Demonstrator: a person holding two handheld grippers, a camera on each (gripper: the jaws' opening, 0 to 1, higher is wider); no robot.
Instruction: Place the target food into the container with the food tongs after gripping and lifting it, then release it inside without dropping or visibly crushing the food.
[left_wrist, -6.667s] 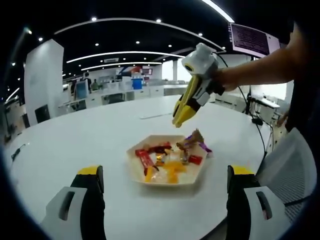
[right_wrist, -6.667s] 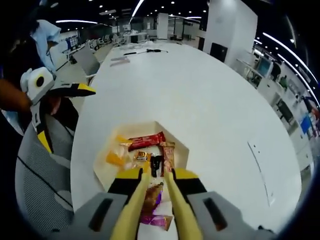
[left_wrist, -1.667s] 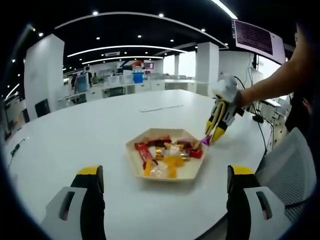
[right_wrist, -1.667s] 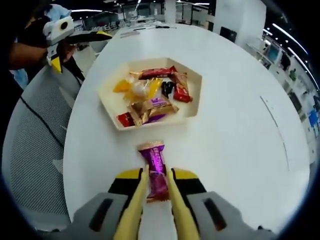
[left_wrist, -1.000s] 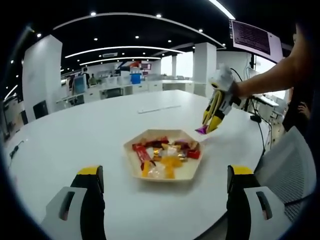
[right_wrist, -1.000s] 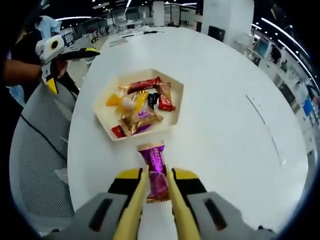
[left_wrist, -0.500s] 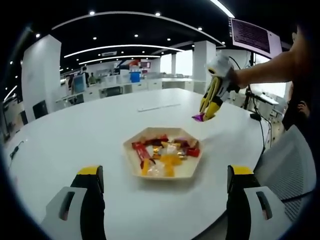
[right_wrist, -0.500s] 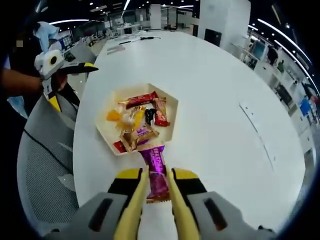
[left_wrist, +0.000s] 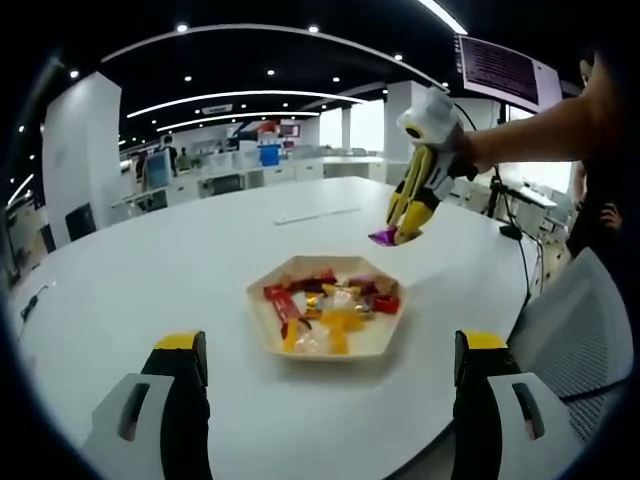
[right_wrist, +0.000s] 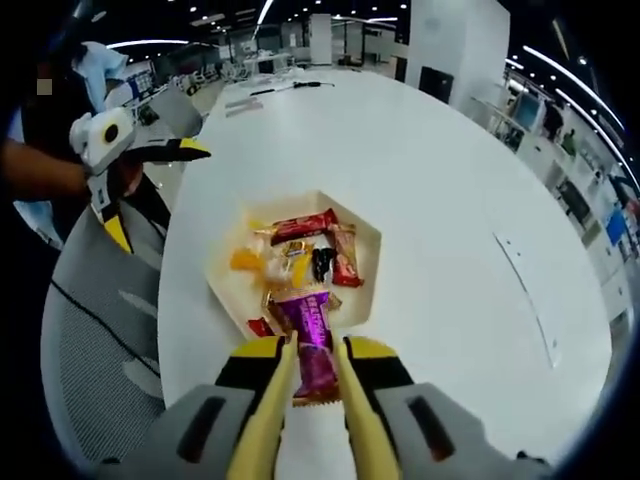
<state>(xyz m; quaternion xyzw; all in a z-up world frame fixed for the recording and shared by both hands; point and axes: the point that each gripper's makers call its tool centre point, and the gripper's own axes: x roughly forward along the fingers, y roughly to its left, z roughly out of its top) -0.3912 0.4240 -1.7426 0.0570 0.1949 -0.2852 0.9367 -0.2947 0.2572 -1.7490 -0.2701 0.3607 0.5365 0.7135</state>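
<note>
- The purple-wrapped candy bar (right_wrist: 311, 345) is being pinched between the yellow jaws of the right tool (right_wrist: 311, 385), hanging in the air above the near edge of the hexagonal tray (right_wrist: 370, 270); in the left gripper view the same candy (left_wrist: 383, 237) is showing at the tip of that tool (left_wrist: 405, 222), up over the tray's far side.
- The tray (left_wrist: 262, 318) is sitting on the white worktop (right_wrist: 450, 200), already carrying red, gold and yellow wrapped sweets.
- To do this step well, the candy should be brought over the tray's middle and lowered close to the pile before the jaws are eased apart, so it is not falling from height or bouncing over the low wall.
- The pinch looks light enough; the wrapper is not looking squashed.
- The left tool (left_wrist: 325, 400) is waiting with its jaws spread wide, holding nothing, near the worktop's edge.
</note>
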